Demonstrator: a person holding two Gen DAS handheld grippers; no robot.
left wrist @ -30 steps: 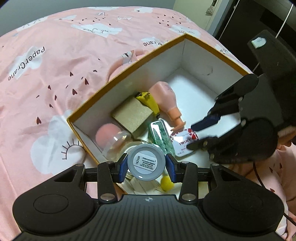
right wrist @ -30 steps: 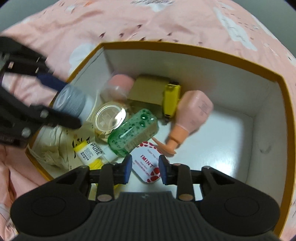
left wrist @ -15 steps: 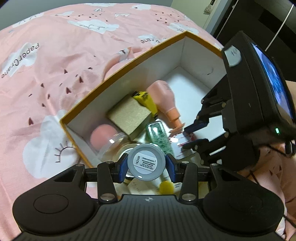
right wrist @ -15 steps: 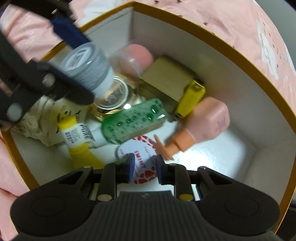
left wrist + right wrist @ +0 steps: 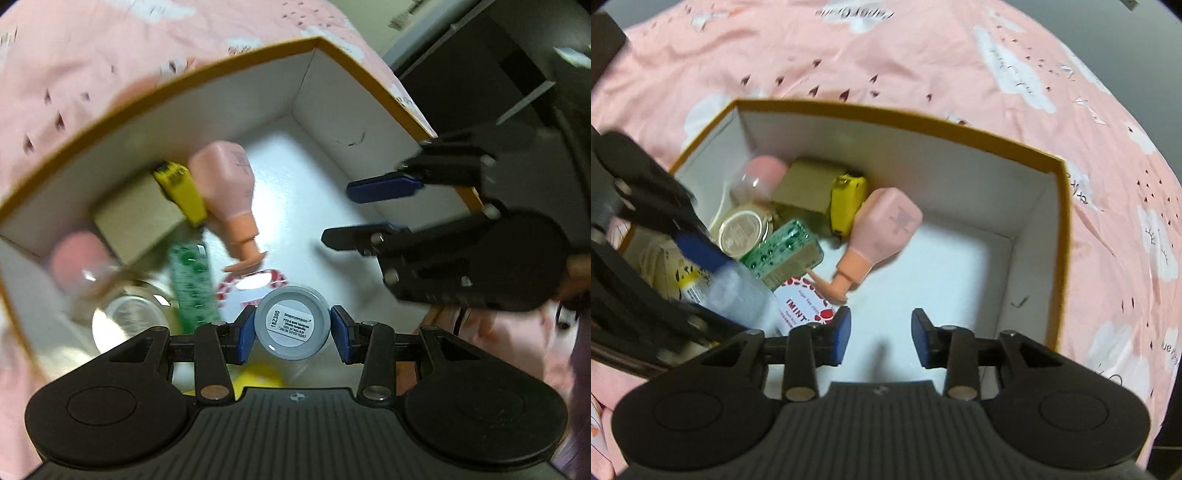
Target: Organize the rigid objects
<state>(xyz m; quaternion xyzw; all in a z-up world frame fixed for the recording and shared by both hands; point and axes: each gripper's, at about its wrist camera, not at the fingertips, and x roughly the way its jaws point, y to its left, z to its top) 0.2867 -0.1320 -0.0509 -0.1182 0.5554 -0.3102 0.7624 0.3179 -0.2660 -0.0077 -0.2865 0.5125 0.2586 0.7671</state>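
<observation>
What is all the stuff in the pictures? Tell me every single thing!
Cardboard box: one, mustard outside, white inside, on the bedsheet.
Bedsheet: one, pink with white clouds, under the box.
Pump bottle: one, peach plastic, lying mid-box.
Tape measure: one, yellow, beside the pump bottle.
Small carton: one, tan, at the back wall.
Green case: one, spotted, near the mint tin.
Mint tin: one, white and red, on the box floor.
Round jar: one, gold-lidded, left side.
Capped bottle: one, clear with pink cap, back left.
Grey-capped bottle: one, in the left gripper.
Left gripper: shut on it.
Right gripper: opening, empty.
</observation>
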